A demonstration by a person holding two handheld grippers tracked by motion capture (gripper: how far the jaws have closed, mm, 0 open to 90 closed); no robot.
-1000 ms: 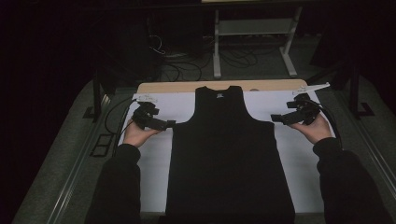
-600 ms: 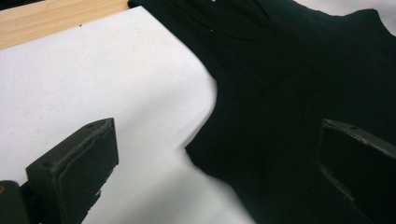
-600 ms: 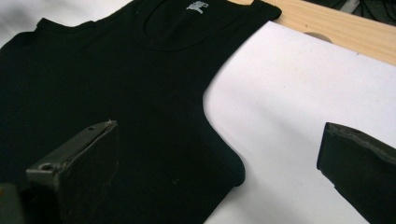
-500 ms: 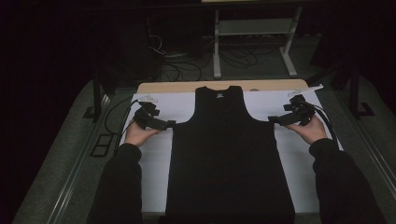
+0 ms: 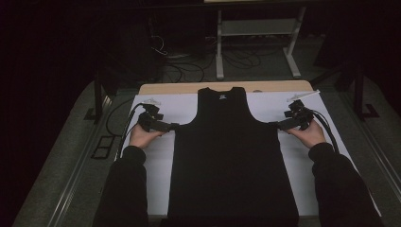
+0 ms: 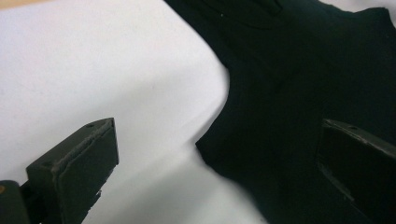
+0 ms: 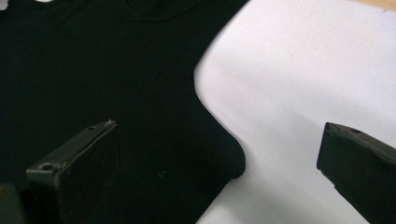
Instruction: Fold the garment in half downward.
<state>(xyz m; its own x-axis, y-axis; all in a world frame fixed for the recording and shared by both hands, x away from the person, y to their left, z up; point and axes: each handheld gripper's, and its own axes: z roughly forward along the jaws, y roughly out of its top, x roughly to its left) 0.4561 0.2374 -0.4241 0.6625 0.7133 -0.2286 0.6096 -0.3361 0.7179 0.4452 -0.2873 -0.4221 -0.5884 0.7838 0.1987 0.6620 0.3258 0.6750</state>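
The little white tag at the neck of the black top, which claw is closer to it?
Left, though only slightly. The left claw sits at the top's left armpit corner; the right claw at the opposite corner, slightly farther from the tag.

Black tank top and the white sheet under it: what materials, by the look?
Black tank top: looks like soft knit fabric, matte; faint ribbing and a limp curved armhole edge in the left gripper view. White sheet: smooth, flat, slightly glossy; paper or thin plastic, can't tell which.
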